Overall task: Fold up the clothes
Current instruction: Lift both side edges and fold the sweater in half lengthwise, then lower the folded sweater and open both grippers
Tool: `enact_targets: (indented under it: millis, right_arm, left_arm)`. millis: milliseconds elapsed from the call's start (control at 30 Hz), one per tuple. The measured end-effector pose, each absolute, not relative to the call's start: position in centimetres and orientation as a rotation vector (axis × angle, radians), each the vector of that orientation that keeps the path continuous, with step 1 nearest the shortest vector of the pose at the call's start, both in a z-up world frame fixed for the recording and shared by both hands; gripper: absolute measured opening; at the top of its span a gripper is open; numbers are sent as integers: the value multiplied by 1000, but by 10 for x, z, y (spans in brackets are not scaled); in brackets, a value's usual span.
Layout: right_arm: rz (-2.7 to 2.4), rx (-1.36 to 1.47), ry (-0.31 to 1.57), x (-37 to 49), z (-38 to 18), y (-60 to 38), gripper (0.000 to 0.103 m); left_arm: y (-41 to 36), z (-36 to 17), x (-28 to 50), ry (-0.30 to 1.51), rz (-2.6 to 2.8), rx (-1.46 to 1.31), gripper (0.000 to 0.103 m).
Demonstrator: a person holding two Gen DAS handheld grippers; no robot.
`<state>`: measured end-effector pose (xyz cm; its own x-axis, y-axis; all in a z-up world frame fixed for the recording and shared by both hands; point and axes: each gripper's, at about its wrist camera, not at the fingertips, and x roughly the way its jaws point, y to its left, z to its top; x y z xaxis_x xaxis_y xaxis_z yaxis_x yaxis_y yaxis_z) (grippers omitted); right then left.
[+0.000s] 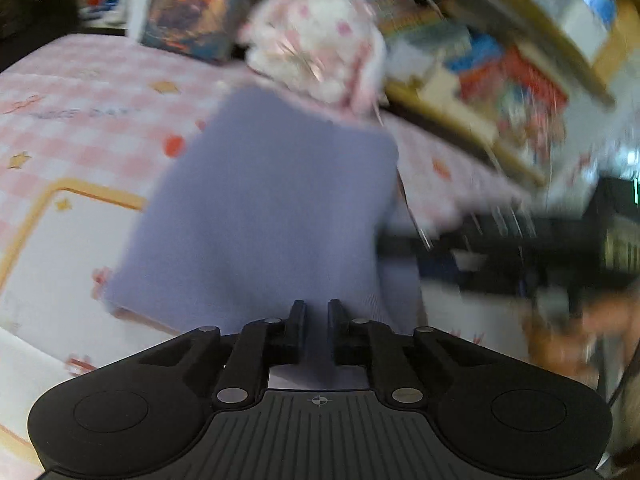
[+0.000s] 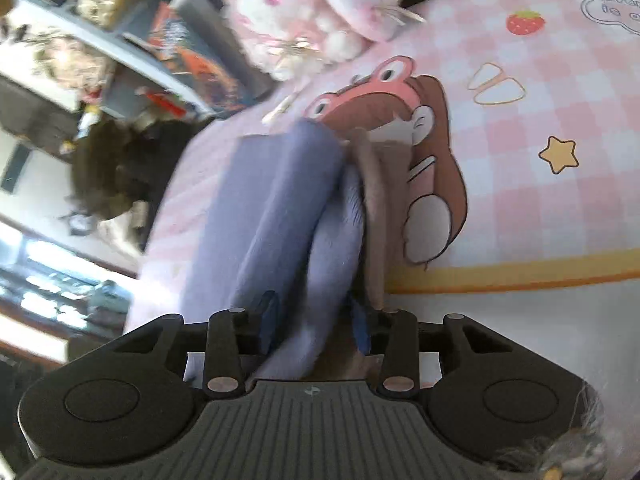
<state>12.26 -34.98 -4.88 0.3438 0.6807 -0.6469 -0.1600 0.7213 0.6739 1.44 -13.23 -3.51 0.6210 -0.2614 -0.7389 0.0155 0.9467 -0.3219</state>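
Holding the purple cloth, the left gripper pinches one edge and the right gripper squeezes a thick bunch; pulling apart could undo the fold.

Lavender knit garment, folded into a soft rectangle, thick rolled layers, on pink checked bedspread

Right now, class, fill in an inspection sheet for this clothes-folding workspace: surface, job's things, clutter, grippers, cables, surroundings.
Surface: pink checked bedsheet with cartoon prints.
Job's things: lavender garment, partly folded, lying on the sheet; a brown layer beside it in the right wrist view.
Clutter: pink-and-white plush toy beyond the garment.
Grippers: left gripper shut on the garment's near edge; right gripper has bunched lavender cloth between its fingers, grip unclear.
Cables: nothing seen.
Surroundings: crowded bookshelves, blurred.
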Motion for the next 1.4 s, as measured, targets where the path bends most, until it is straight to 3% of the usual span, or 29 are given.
enact_targets:
  millis: [33, 100, 167, 200, 300, 400, 467, 533, 567, 600, 667, 733, 767, 800, 967, 1133, 1233, 1367, 1400]
  right_arm:
    - [571, 543, 1076, 124, -45, -346, 34]
    - [598, 496, 986, 121, -27, -340, 7]
    - [691, 439, 838, 108, -4, -336, 6]
    - [741, 409, 756, 100, 5, -335, 1]
    - [695, 322, 732, 100, 3, -331, 1]
    - [531, 315, 921, 123, -28, -334, 3]
    - [549, 389, 921, 122, -30, -347, 5]
    - [599, 414, 891, 116, -24, -351, 19]
    - [628, 422, 888, 115, -22, -350, 41]
    - [662, 425, 906, 116, -23, -344, 54]
    - [721, 424, 947, 117, -24, -331, 57]
    - [702, 375, 990, 120, -31, -316, 54]
    - [688, 349, 1001, 121, -33, -311, 28]
    - [678, 329, 1002, 119, -34, -308, 12]
    - [799, 399, 710, 86, 2, -334, 11]
    - [579, 333, 963, 113, -51, -325, 12]
    - [582, 325, 943, 108, -49, -325, 12]
    - [578, 289, 902, 95, -36, -327, 20]
    - [579, 286, 885, 91, -32, -329, 27]
  left_arm:
    - [-135, -34, 14, 886, -170, -288, 8]
    - [-137, -30, 14, 875, -183, -277, 8]
    - [-136, -31, 15, 877, -176, -278, 9]
    - [-136, -32, 16, 879, -172, -279, 13]
    - [-140, -38, 17, 886, -163, -274, 15]
    - [-144, -32, 18, 881, -162, -242, 17]
    - [-141, -25, 15, 851, -158, -257, 25]
    - [-132, -18, 9, 812, -146, -291, 29]
    - [-127, -15, 6, 797, -132, -304, 29]
    - [-122, -12, 5, 782, -116, -316, 29]
    - [-113, -8, 2, 756, -84, -337, 29]
    - [-107, -8, 1, 755, -53, -341, 29]
    - [-105, -9, 1, 759, -38, -339, 29]
    - [-104, -10, 0, 766, -28, -334, 29]
    - [-97, -18, -5, 789, -30, -345, 30]
    - [-100, -21, -5, 805, -31, -312, 31]
    - [-101, -18, -9, 805, -21, -301, 31]
    - [-97, -9, -17, 770, -12, -309, 31]
    - [-96, -7, -19, 762, -13, -313, 31]
